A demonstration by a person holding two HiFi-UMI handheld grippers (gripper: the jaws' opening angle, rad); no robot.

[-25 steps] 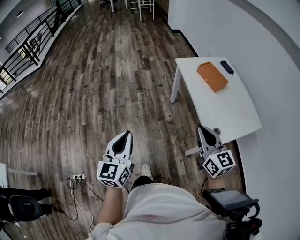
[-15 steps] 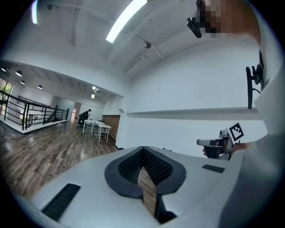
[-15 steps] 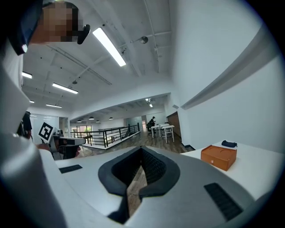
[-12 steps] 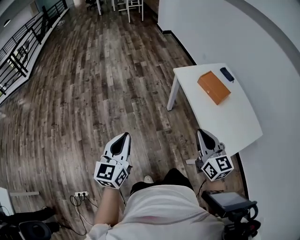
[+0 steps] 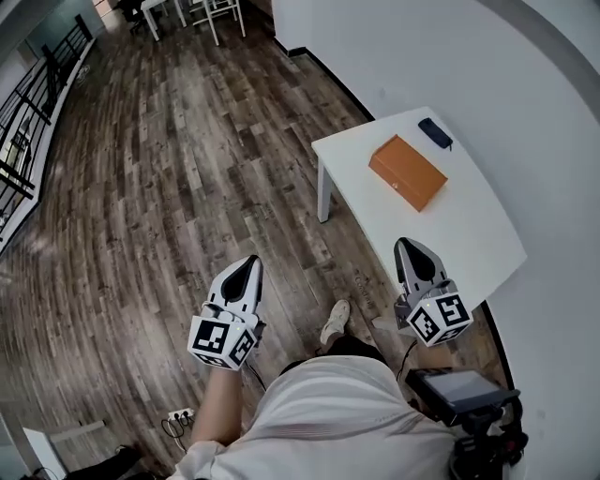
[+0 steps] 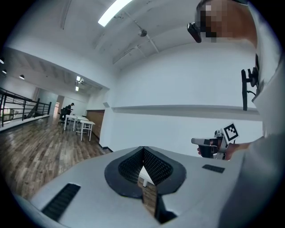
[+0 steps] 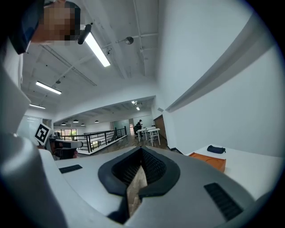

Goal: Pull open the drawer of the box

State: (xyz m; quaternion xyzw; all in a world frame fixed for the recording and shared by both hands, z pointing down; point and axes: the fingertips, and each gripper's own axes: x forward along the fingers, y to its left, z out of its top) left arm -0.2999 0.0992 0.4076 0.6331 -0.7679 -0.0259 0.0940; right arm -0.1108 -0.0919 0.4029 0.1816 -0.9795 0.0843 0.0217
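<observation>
An orange box [image 5: 407, 172] lies flat on a white table [image 5: 459, 234] against the right wall; it also shows in the right gripper view as the orange box [image 7: 209, 160]. My left gripper [image 5: 247, 269] hangs over the wooden floor, well left of the table, its jaws shut with nothing in them. My right gripper [image 5: 410, 247] is held at the table's near edge, short of the box, jaws closed together and empty. The left gripper [image 6: 143, 153] looks toward the white wall, and the right gripper [image 7: 141, 156] toward the room.
A small dark case [image 5: 434, 132] lies on the table behind the box. The table's leg [image 5: 324, 197] stands at its far left corner. A railing [image 5: 23, 141] runs along the floor's left side. White tables and chairs [image 5: 192, 11] stand far off.
The view has swung so the table and box sit lower and nearer. Both grippers hold about the same place, still shut; the person's foot has stepped forward.
</observation>
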